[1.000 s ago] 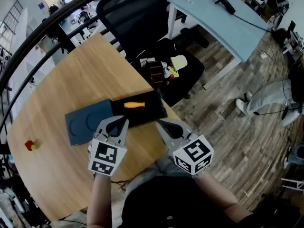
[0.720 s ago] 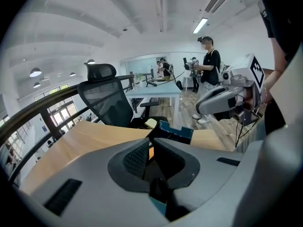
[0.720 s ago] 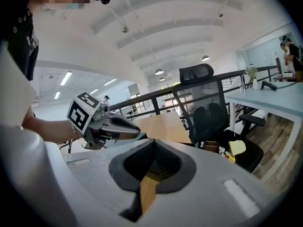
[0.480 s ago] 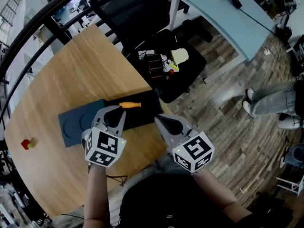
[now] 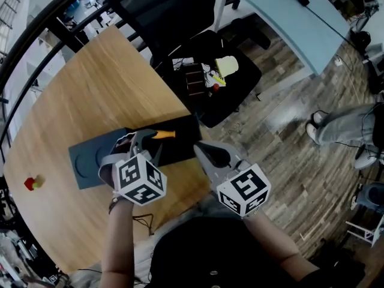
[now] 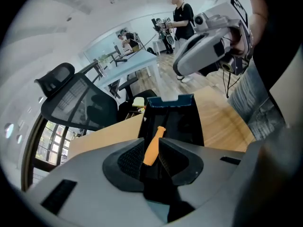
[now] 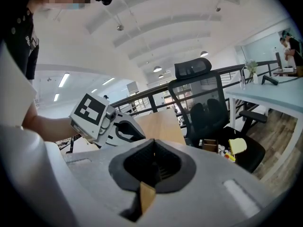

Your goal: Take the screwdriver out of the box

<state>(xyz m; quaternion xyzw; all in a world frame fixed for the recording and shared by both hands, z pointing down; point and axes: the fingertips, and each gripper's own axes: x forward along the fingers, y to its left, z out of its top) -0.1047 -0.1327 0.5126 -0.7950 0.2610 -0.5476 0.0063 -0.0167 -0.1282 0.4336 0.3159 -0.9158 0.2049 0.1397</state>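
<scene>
An open black box (image 5: 180, 143) lies near the round wooden table's (image 5: 90, 89) front edge, with its blue lid (image 5: 87, 159) flat to the left. An orange-handled screwdriver (image 5: 163, 134) lies in the box. My left gripper (image 5: 147, 141) tilts steeply down over the box's near end. Its jaws are opening, and in the left gripper view the screwdriver (image 6: 154, 144) shows in the gap of the left gripper (image 6: 150, 151), untouched by the pads. My right gripper (image 5: 203, 150) hovers shut and empty beside the box's right end; in its own view the right gripper (image 7: 152, 164) has its pads together.
A small red object (image 5: 31, 183) sits at the table's left edge. A black office chair (image 5: 174, 17) and a black seat holding small items (image 5: 219, 80) stand beyond the table. A pale blue desk (image 5: 282, 17) is at the back right, and a person's legs (image 5: 342, 125) at the right.
My left gripper has dropped toward the box, rolled, and gone from shut to parted jaws around the line of the screwdriver. The right gripper shifted slightly.
</scene>
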